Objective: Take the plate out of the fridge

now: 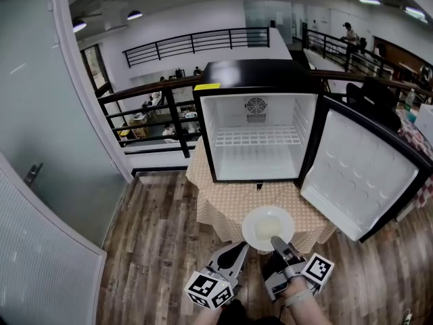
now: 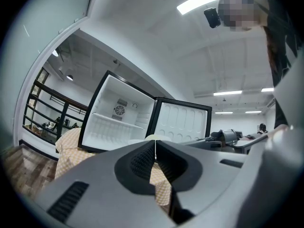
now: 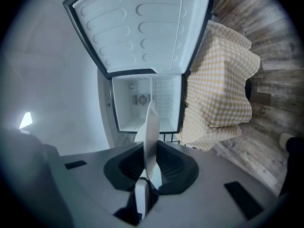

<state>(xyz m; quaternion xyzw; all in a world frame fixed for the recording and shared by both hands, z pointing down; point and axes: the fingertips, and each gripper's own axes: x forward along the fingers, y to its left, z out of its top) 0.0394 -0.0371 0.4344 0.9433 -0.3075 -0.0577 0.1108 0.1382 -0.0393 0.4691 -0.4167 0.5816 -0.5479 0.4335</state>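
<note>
While the right tool (image 1: 276,241) clamps its near rim, the plate (image 1: 267,227) sits outside the fridge (image 1: 257,117), over the front edge of the worktop (image 1: 220,202). From the head view I cannot tell whether it rests on the checked cloth or hangs just above it. In the right gripper view the plate (image 3: 151,127) stands edge-on between the two dark pads, which press on it from both sides.

Just to the left, the left tool (image 1: 237,252) hangs beside the plate without touching it. Its own view shows the left tool (image 2: 155,156) with its jaws together and only a thin seam between them.

Behind the plate, the small black fridge stands on the cloth-covered worktop, its white inside lit and a wire shelf (image 1: 257,137) running across it. Its door (image 1: 355,175) is swung wide to the right, reaching past the worktop's corner. A black railing (image 1: 169,107) runs behind the fridge, a frosted glass wall (image 1: 40,114) closes the left side, and wood-plank floor (image 1: 162,229) lies below.

The plate is round and white with a shallow raised rim. Its middle looks pale cream, and I cannot tell whether that is food or shading.
</note>
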